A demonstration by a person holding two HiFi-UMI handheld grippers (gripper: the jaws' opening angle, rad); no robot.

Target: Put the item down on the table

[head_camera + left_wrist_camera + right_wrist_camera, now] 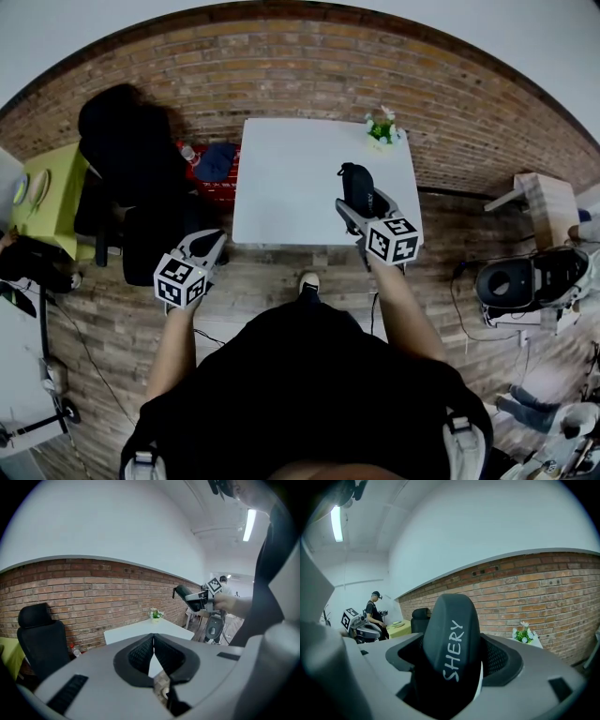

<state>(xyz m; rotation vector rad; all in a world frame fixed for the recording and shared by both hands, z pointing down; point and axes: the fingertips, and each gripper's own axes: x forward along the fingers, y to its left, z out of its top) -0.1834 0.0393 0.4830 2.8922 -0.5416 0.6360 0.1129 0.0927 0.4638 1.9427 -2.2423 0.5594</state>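
My right gripper (357, 202) is shut on a black case (355, 185) marked "SHERY", held over the near right part of the white table (291, 178). In the right gripper view the black case (452, 644) stands upright between the jaws and fills the middle of the picture. My left gripper (204, 247) hangs over the wooden floor, short of the table's near left corner; its jaws (153, 656) are shut with nothing between them. From the left gripper view, the right gripper with the black case (186, 594) shows to the right, above the white table (140, 632).
A small potted plant (382, 128) stands at the table's far right corner by the brick wall. A black office chair (131, 155) and a green table (52, 202) are to the left. A red crate (208, 178) sits beside the table. Equipment (530, 281) lies on the floor at right.
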